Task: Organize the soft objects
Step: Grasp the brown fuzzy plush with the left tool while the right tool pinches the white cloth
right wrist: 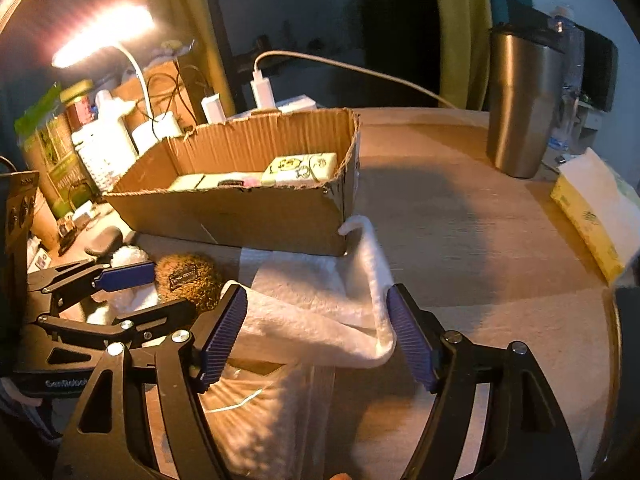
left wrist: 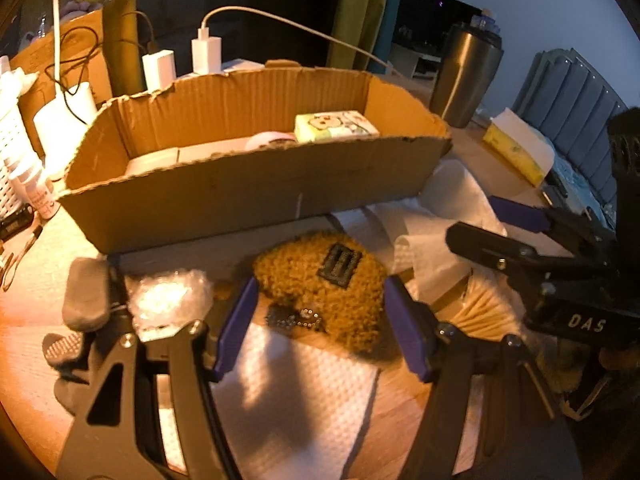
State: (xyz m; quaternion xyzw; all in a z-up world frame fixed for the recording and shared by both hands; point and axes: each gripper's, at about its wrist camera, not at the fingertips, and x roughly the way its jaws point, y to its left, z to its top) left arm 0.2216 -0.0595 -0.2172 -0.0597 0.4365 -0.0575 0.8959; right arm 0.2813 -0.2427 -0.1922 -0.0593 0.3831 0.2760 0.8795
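Both claws are spread with nothing between their pads. The left gripper [left wrist: 316, 320] frames a fuzzy brown pouch [left wrist: 320, 292]; the right gripper [right wrist: 316, 332] frames the raised fold of a white towel [right wrist: 320, 300]. Both things lie near the table's [right wrist: 460, 208] front edge, just before the box [left wrist: 240, 184], which already holds a tissue pack [left wrist: 336, 126]. The pouch partly overlies a paper sheet [left wrist: 296, 392]. A low pinch could drag that sheet along, or catch the bead chain [left wrist: 296, 316] at the pouch's near end and let the pouch swing loose. The limp towel may snag the box corner it touches or sweep the cotton swabs [left wrist: 480, 312] beneath. The pouch looks roundish, its patch tilted, its long axis unclear; the towel runs from the box corner toward the front edge.
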